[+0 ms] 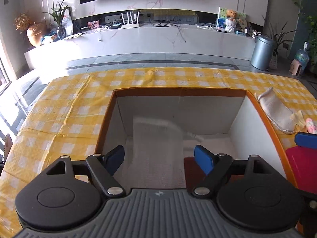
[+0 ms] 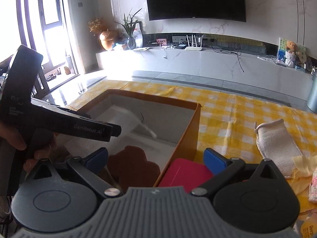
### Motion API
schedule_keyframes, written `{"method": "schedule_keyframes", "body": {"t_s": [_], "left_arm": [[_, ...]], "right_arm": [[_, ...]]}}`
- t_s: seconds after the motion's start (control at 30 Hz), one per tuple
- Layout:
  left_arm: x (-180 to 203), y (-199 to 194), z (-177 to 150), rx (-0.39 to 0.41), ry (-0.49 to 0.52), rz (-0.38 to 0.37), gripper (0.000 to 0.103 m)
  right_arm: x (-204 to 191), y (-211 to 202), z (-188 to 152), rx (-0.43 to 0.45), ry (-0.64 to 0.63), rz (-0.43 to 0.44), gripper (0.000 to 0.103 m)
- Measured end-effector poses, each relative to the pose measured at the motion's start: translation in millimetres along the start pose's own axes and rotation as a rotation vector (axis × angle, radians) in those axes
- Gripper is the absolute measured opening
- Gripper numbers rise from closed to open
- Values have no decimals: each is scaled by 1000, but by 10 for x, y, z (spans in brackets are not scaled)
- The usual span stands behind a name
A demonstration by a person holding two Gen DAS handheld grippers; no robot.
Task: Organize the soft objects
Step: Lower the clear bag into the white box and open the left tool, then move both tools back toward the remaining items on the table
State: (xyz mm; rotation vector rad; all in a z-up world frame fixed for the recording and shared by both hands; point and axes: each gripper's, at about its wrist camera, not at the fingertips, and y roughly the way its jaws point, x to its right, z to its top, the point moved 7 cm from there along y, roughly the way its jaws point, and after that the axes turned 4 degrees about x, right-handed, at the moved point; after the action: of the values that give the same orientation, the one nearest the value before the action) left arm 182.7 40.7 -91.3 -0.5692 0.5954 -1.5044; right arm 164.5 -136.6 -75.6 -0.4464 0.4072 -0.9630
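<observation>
My left gripper (image 1: 159, 154) is open above an orange cardboard box (image 1: 107, 119) with white inner walls. A white cloth (image 1: 158, 138), blurred, hangs inside the box between the fingers, and neither pad presses on it. A brown soft item (image 2: 132, 166) lies on the box floor. My right gripper (image 2: 155, 157) is open over the box's near right corner. A flat red item (image 2: 184, 172) lies outside the box wall by its right pad. In the right wrist view a hand (image 2: 11, 138) holds the left gripper's black body (image 2: 59, 119) over the box.
Right of the box, a beige mitt (image 2: 277, 148), a yellow cloth (image 2: 303, 164) and a pink knitted piece (image 2: 313, 186) lie on the yellow checked tablecloth (image 1: 59, 119). Past the table's far edge are grey floor, a white TV bench (image 1: 158, 37) and a metal bin (image 1: 262, 52).
</observation>
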Motion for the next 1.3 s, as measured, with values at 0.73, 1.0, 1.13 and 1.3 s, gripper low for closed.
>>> {"method": "schedule_keyframes", "body": {"t_s": [0.73,1.0,1.13,1.3], "left_arm": [[-396,-532,332,186,-253,51,96],[-194,-651,384,195,-286,-48,96],[24,-668,334,187,-243,-62,96],[275,-746,256,159,-194,-81,96]], "right_arm": [[177,-309,214,88,26,-34,100],[779,-944,521,211,133,-172,101],[1096,-1215,564,253,125,-309,101],[1391,-1423,485,236,176,-385,101]]}}
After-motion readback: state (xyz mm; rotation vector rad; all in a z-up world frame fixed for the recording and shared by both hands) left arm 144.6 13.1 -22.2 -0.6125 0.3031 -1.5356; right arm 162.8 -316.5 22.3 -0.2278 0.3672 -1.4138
